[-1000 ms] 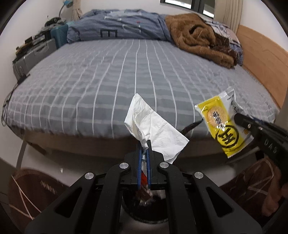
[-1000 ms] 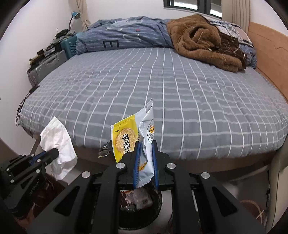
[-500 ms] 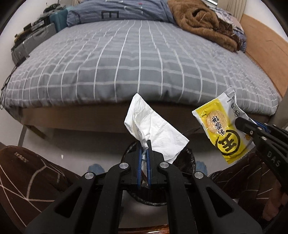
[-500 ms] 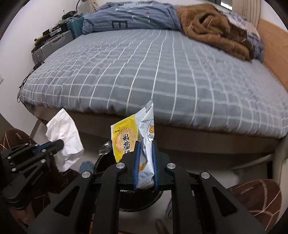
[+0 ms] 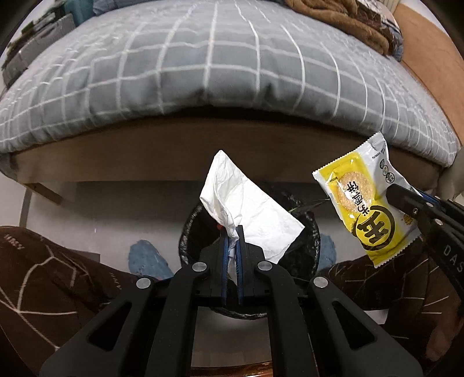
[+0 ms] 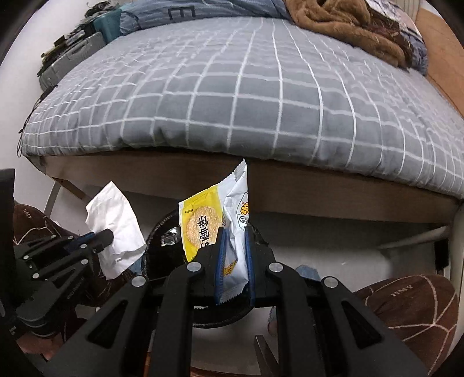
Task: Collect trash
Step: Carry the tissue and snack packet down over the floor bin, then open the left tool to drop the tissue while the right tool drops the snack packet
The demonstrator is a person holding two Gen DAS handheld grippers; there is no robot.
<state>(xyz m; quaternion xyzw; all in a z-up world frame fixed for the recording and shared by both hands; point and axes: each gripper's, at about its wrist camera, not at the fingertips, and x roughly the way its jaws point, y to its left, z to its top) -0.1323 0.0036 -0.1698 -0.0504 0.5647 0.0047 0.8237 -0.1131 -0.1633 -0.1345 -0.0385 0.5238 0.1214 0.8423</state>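
Observation:
My left gripper [image 5: 231, 232] is shut on a crumpled white tissue [image 5: 246, 208], which stands up out of the jaws right over a round bin lined with a black bag [image 5: 307, 232]. My right gripper [image 6: 234, 232] is shut on a yellow and white snack wrapper [image 6: 203, 226], held above the same bin [image 6: 153, 246]. From the left wrist the wrapper [image 5: 362, 203] shows at the right, pinched by the right gripper [image 5: 403, 200]. From the right wrist the tissue [image 6: 116, 226] and the left gripper [image 6: 104, 236] show at the left. Clear and red scraps lie inside the bin.
A bed with a grey checked cover [image 6: 246, 87] and wooden frame [image 5: 174, 156] stands just behind the bin. A brown blanket [image 6: 348, 26] and blue duvet lie at its far end. The person's patterned brown trouser legs [image 5: 52, 278] flank the bin on the pale floor.
Both grippers have dropped and tilted downward with their trash still held. The bed has slid up in both views, and the bin and floor now fill the lower middle.

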